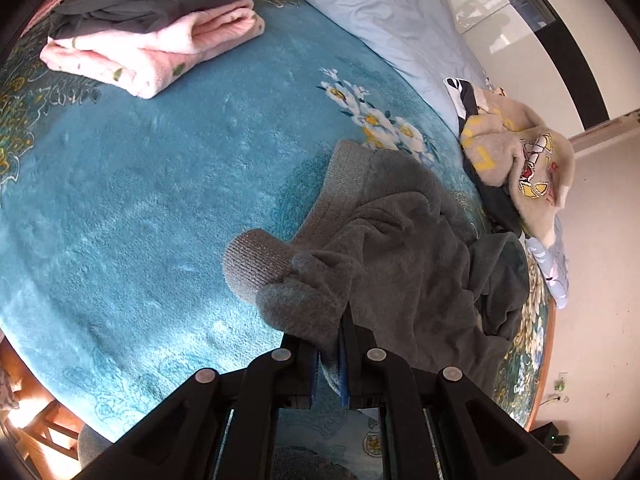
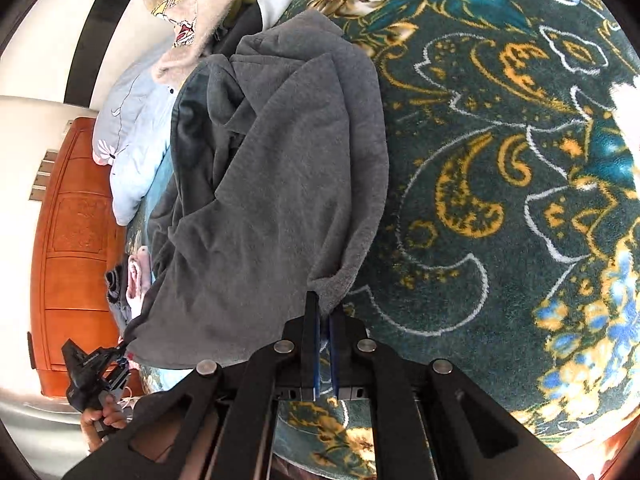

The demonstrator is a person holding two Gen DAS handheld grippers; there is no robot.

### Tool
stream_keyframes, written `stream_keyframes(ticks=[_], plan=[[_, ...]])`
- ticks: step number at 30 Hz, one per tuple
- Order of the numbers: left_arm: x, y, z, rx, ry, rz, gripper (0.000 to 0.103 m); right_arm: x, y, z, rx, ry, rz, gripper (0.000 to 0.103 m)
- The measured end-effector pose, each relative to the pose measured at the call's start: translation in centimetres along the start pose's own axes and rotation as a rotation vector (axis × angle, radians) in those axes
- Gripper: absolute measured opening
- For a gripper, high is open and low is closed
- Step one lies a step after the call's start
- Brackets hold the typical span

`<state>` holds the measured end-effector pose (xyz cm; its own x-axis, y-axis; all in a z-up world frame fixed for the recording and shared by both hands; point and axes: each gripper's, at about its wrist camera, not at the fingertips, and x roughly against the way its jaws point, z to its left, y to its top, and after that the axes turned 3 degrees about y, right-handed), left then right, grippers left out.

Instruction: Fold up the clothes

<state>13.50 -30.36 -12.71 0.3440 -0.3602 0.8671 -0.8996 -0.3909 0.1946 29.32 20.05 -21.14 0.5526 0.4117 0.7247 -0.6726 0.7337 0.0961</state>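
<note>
Grey fleece garment (image 2: 280, 168) — both tongs (image 1: 332, 336) (image 2: 325, 312) clamped.

A teal floral blanket (image 1: 140, 200) covers the bed, with a pale blue quilt (image 1: 380, 12) bunched along its far side, an orange wooden cabinet (image 2: 72, 240) standing beyond, and a white wall (image 1: 600, 260) nearby.

Left wrist camera looks along its tool (image 1: 330, 344) close over the bed (image 1: 132, 208), toward the folded pile at the far edge. Right wrist camera, equally near, faces across the bed's patterned border. Both views share the grey garment (image 1: 404, 248) (image 2: 280, 160) and the beige clothes heap (image 1: 520, 160) (image 2: 200, 8).
</note>
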Motion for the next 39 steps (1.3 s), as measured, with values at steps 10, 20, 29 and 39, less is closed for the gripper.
stream_keyframes(ticks=[10, 20, 29, 39], plan=[[0.0, -0.5, -0.5, 0.14, -0.026, -0.123, 0.008, 2.9, 4.0, -0.4, 0.118, -0.1, -0.093, 0.03], [-1.4, -0.8, -1.8, 0.093, 0.073, -0.111, 0.009, -2.1, 16.5, 2.2, 0.139, -0.181, -0.15, 0.044], [-2.3, -0.6, -2.2, 0.081, 0.113, -0.092, 0.009, -4.6, 18.2, 4.4, 0.212, -0.226, -0.096, 0.03], [-2.3, -0.4, -1.4, 0.117, 0.079, -0.079, 0.009, 8.8, 16.1, 2.5, 0.121, -0.093, -0.33, 0.007]])
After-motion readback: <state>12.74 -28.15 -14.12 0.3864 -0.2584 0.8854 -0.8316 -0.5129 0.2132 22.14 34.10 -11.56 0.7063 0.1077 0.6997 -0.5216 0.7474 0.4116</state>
